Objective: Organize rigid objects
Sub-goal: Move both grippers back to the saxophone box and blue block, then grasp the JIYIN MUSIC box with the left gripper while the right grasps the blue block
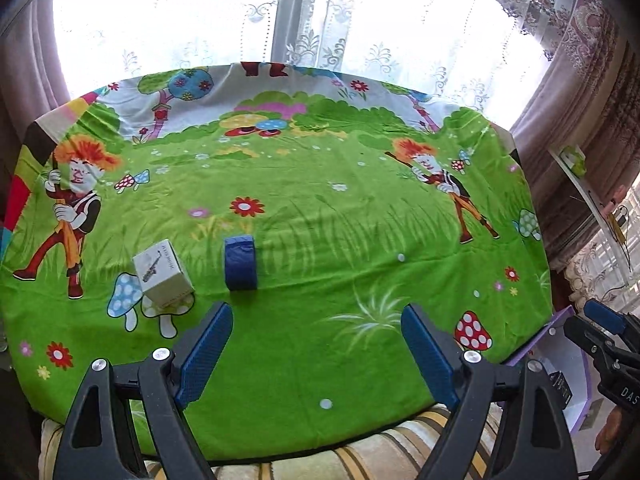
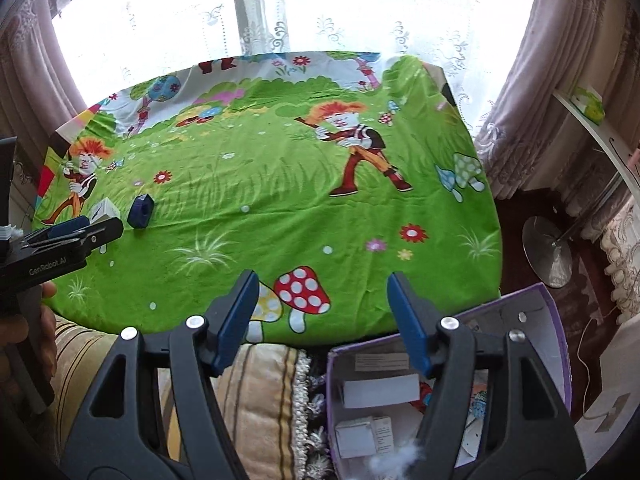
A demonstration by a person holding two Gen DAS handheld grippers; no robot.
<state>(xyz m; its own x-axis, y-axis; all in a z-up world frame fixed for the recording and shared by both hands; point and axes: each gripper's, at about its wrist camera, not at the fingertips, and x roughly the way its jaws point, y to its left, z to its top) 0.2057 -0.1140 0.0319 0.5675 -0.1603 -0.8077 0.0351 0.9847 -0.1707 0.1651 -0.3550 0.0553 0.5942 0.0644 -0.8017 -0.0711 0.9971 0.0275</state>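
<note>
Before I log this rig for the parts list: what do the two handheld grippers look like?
Both match: black plastic frames with triangular cut-outs and silver screws, carrying flat blue textured fingers. The left gripper bears white "GenRobot.AI" lettering; the right gripper shows white letters "DAS".

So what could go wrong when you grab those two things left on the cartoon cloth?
1. The white box and the blue piece stand close together, so the open left gripper might bump one while reaching for the other.
2. The blue piece stands on its narrow edge and could tip or roll if nudged.
3. The purple box sits off the cloth's edge, already holding several small boxes, so something dropped in carelessly might land on the floor.
</note>
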